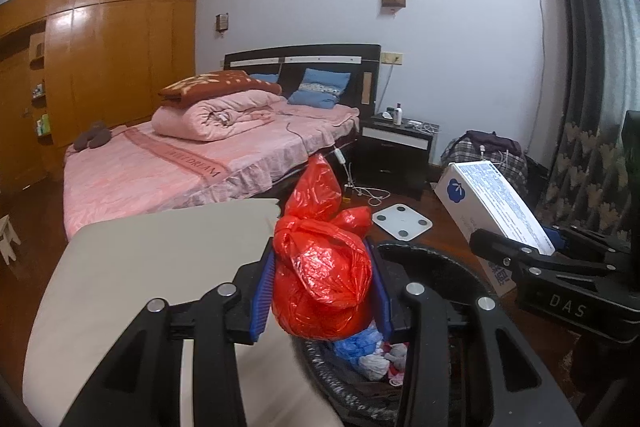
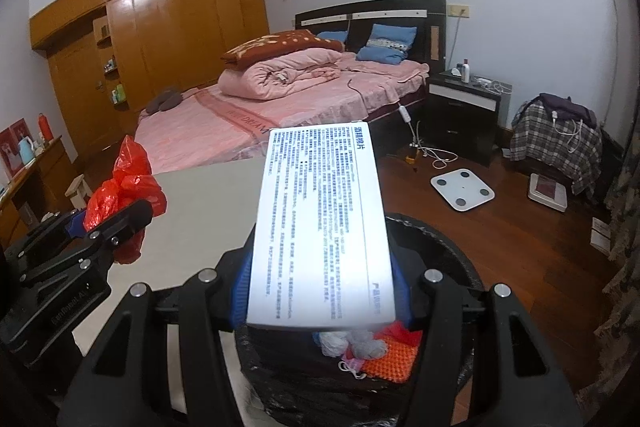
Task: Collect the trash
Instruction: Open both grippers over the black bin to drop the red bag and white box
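- Clamping a knotted red plastic bag (image 1: 322, 267) between the blue pads (image 1: 264, 297) of the left gripper (image 1: 320, 291), with the bag's tied tail sticking up past the fingertips.
- Hanging just above the near rim of a black bin (image 1: 432, 259), right of a beige tabletop (image 1: 160, 267); bin's far wall cut off by the left gripper's own arms.
- Lying below the bag inside the bin: blue, white and pink scraps (image 1: 372, 351), too crumpled and shadowed to name.
- Pinching a white printed box (image 2: 322, 227) in the right gripper (image 2: 320, 301), squeezed by its blue pads (image 2: 240, 303) at the box's near end; far end pointing forward and up.
- Covering most of the bin opening (image 2: 436, 247) from the right wrist view, so only a strip of contents shows under the box: an orange knitted piece (image 2: 394, 355), grey-white wads and a pink bit, hard to make out.
- Small blue print on the box, not readable at this blur.
- Showing at left of the right gripper: the left gripper with the red bag, partly masked by its black finger.
- Showing at right of the left gripper: the box's side with a blue logo, lower part hidden behind the right gripper's black finger.
- Farther ahead of both: a pink bed (image 1: 192, 163) and a white scale (image 2: 462, 190) on the wood floor.
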`<state>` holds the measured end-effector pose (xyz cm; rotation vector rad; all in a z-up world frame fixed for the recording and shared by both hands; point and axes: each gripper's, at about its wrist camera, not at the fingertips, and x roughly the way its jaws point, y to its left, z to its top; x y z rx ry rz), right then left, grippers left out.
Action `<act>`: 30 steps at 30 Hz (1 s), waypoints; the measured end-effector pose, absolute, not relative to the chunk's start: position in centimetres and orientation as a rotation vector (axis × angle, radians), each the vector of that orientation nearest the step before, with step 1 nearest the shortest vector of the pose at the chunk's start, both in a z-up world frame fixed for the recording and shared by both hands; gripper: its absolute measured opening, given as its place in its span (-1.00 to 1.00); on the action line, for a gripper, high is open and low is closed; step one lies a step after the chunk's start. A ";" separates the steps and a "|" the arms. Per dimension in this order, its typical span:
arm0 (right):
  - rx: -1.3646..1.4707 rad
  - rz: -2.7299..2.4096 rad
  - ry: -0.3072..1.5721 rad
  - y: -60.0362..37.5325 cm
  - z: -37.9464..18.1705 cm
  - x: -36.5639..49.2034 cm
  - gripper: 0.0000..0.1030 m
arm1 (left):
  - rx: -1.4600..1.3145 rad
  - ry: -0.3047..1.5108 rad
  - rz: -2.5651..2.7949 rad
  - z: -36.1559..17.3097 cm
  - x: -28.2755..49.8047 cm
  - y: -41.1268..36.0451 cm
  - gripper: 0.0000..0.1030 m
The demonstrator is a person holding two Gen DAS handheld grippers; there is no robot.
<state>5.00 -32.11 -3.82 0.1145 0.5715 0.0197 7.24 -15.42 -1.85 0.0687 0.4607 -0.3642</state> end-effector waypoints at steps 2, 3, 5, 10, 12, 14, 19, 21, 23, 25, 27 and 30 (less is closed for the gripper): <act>0.119 0.008 0.573 -32.7 -4.0 4.7 0.03 | 0.073 0.461 -0.375 -2.0 7.4 -15.9 -0.20; 0.121 0.003 0.574 -33.0 -4.1 4.6 0.03 | 0.076 0.462 -0.381 -2.0 7.4 -16.2 -0.20; 0.124 -0.013 0.578 -33.6 -4.4 4.4 0.03 | 0.078 0.464 -0.394 -2.3 7.7 -16.7 -0.20; 0.136 -0.048 0.599 -35.5 -5.5 4.5 0.04 | 0.075 0.464 -0.439 -3.3 8.5 -18.6 -0.20; 0.140 -0.060 0.608 -36.1 -6.1 4.6 0.04 | 0.083 0.473 -0.452 -3.7 9.0 -19.4 -0.20; 0.143 -0.069 0.618 -36.7 -6.7 4.9 0.04 | 0.086 0.481 -0.466 -4.3 9.5 -20.1 -0.20; 0.148 -0.084 0.639 -38.1 -8.0 6.0 0.04 | 0.108 0.524 -0.484 -5.5 11.1 -21.9 -0.20; 0.151 -0.090 0.651 -38.6 -8.6 6.5 0.04 | 0.107 0.529 -0.496 -6.0 11.7 -22.4 -0.20; 0.153 -0.096 0.659 -39.1 -9.1 7.1 0.04 | 0.109 0.539 -0.501 -6.6 12.4 -22.9 -0.20; 0.155 -0.101 0.667 -39.5 -9.5 7.6 0.04 | 0.105 0.551 -0.509 -7.1 13.2 -23.5 -0.20; 0.157 -0.104 0.675 -39.8 -10.1 7.9 0.04 | 0.107 0.555 -0.513 -7.5 13.7 -24.1 -0.20; 0.157 -0.108 0.685 -40.2 -10.9 8.4 0.04 | 0.117 0.565 -0.522 -8.0 14.4 -25.0 -0.20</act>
